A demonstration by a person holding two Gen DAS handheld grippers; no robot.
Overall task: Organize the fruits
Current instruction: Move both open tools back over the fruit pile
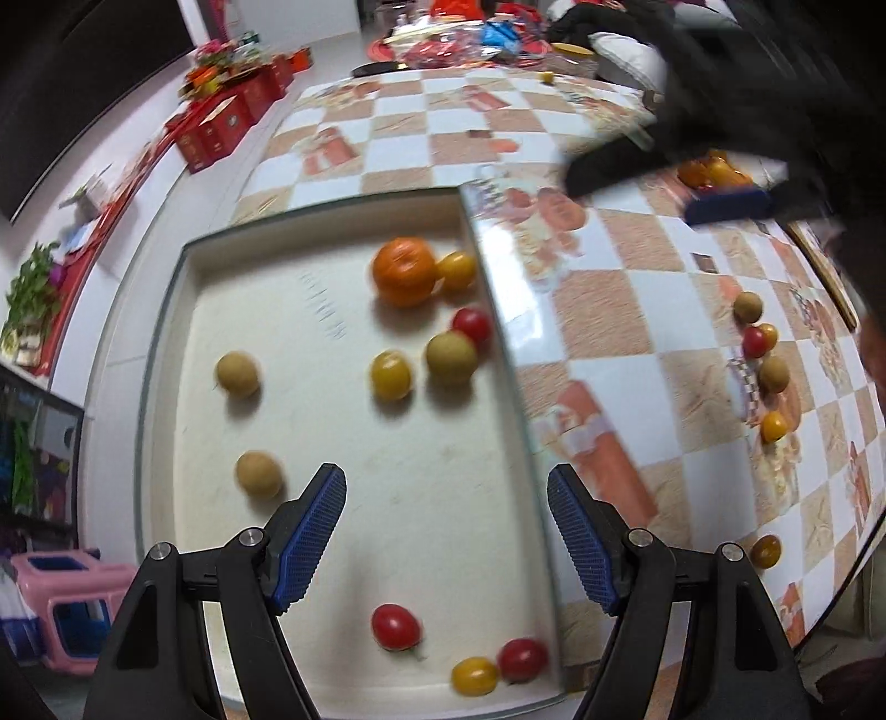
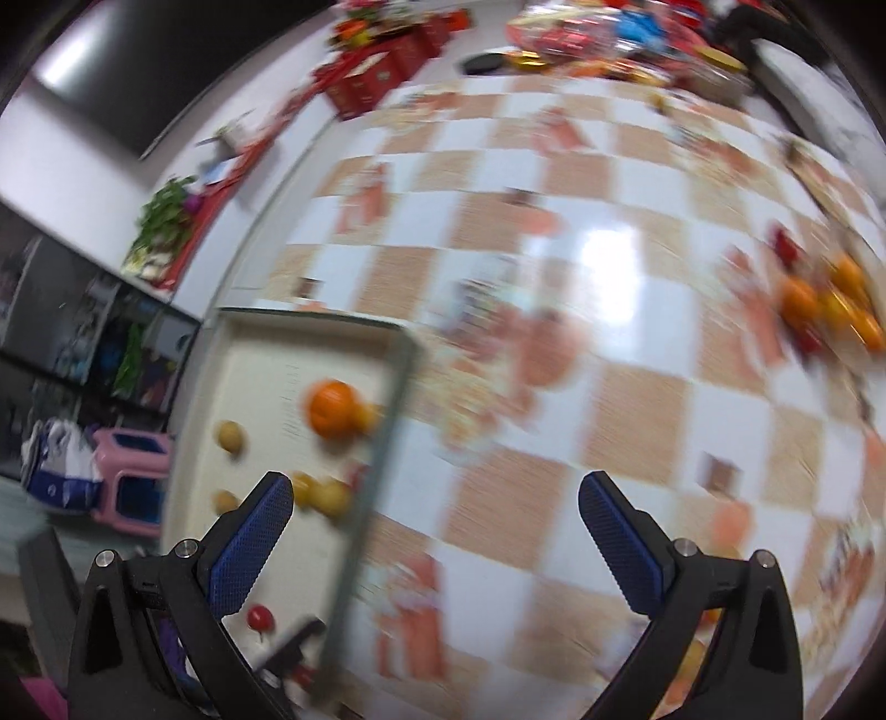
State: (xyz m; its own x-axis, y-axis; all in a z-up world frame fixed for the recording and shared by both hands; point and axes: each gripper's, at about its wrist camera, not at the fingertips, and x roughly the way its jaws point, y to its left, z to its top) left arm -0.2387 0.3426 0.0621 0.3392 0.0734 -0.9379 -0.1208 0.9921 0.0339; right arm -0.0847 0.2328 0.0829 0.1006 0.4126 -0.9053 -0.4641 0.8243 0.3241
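Note:
A white tray [image 1: 310, 310] lies on the checked table and holds an orange [image 1: 404, 271], several brown longans [image 1: 238, 374] and red [image 1: 394, 626] and yellow cherry tomatoes [image 1: 390, 375]. My left gripper [image 1: 446, 531] hangs open above the tray's near right part, with nothing between its fingers. To the tray's right, loose longans and tomatoes [image 1: 756, 340] lie on the table. My right gripper [image 2: 437, 531] stands wide open and empty over the tablecloth, just right of the tray's rim [image 2: 387, 421]. Its view is blurred. A pile of oranges [image 2: 830, 304] sits far right.
The far end of the table carries packets and clutter [image 1: 470, 39]. Red boxes [image 1: 221, 122] stand on the floor to the left, with a pink stool [image 1: 66, 603] lower left. The table's rounded edge [image 1: 864, 559] runs close by at the right.

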